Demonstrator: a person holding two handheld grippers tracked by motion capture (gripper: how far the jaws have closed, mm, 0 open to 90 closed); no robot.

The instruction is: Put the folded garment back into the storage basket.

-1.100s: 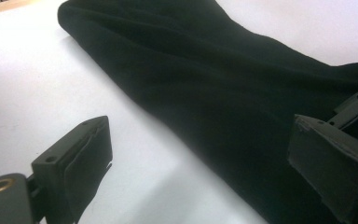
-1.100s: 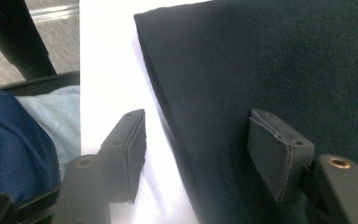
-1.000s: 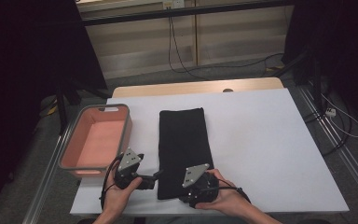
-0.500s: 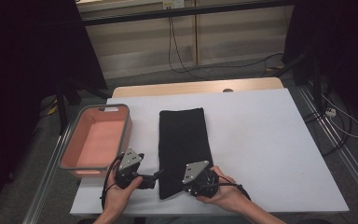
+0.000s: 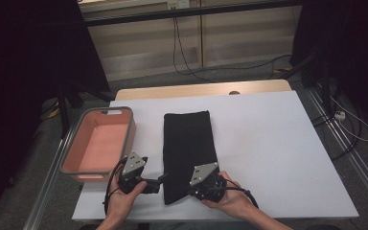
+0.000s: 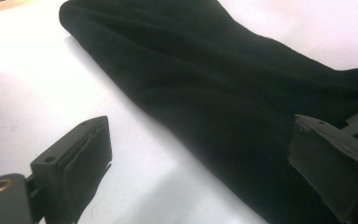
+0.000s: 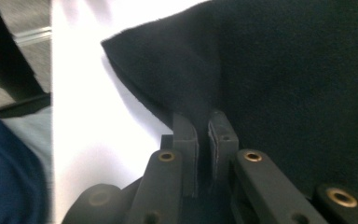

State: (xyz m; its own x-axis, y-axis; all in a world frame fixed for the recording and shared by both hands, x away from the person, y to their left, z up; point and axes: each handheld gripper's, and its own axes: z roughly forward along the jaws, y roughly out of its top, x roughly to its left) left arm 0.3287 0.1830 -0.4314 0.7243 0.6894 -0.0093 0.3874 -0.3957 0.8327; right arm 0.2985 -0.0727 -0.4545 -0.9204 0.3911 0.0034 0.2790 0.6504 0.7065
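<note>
The right gripper (image 7: 203, 140) has its jaws pressed together on a pinch of the black cloth (image 7: 279, 70) near a corner, with the fabric rising up between the pads. In the high view this gripper (image 5: 202, 184) sits at the near right corner of the cloth (image 5: 188, 148), the right hand (image 5: 230, 199) wrapped around it.

The left gripper (image 6: 200, 154) has its jaws wide apart — one pad (image 6: 81, 149) rests over the bare white surface beside the cloth, the other (image 6: 326, 154) over the dark fabric, so the cloth's long edge runs between them. From above, this gripper (image 5: 146, 182) lies just beside the cloth's near left edge, held by the left hand (image 5: 122, 201).

The cloth itself is a long folded rectangle lying flat, stretching from the table's near edge toward its middle. Left of the cloth, near it but apart, stands a pink bin (image 5: 127, 136) with a grey rim. The table (image 5: 278, 143) has a white top, with a strip of pale wood along the edge beyond the cloth.

Past the table's far side — a grey floor (image 5: 249, 72), cables trailing across it, and a light panelled wall. Darkness closes in on both sides of the room.
</note>
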